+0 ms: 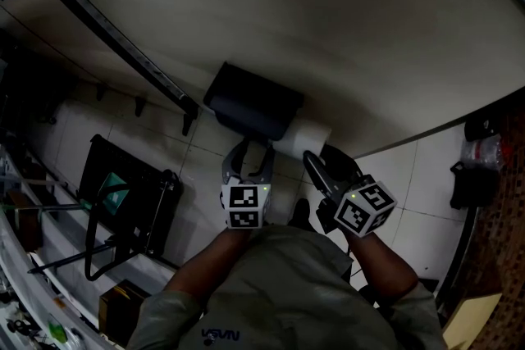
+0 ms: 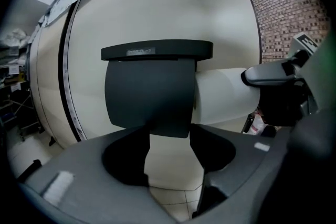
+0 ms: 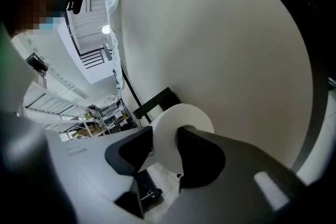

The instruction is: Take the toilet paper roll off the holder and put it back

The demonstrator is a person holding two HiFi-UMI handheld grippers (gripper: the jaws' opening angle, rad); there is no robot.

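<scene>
A black holder (image 1: 250, 102) with a curved cover is fixed to the cream wall. The white toilet paper roll (image 1: 308, 135) sticks out of its right side. My right gripper (image 1: 324, 160) is shut on the roll's free end. In the right gripper view the roll's (image 3: 168, 128) paper wall fills the gap between the jaws of my right gripper (image 3: 165, 147), one jaw over the core. My left gripper (image 1: 250, 150) is open just below the holder. In the left gripper view my left gripper (image 2: 169, 139) has its jaws either side of the lower edge of the holder's cover (image 2: 149, 92). The roll (image 2: 220, 97) lies to the cover's right.
A black rail (image 1: 115, 37) runs along the curved wall at upper left. A dark wire rack (image 1: 123, 201) stands on the tiled floor at left. A dark bag (image 1: 476, 168) sits by the brick wall (image 2: 289, 8) at right. Shelving (image 3: 94, 123) is far off.
</scene>
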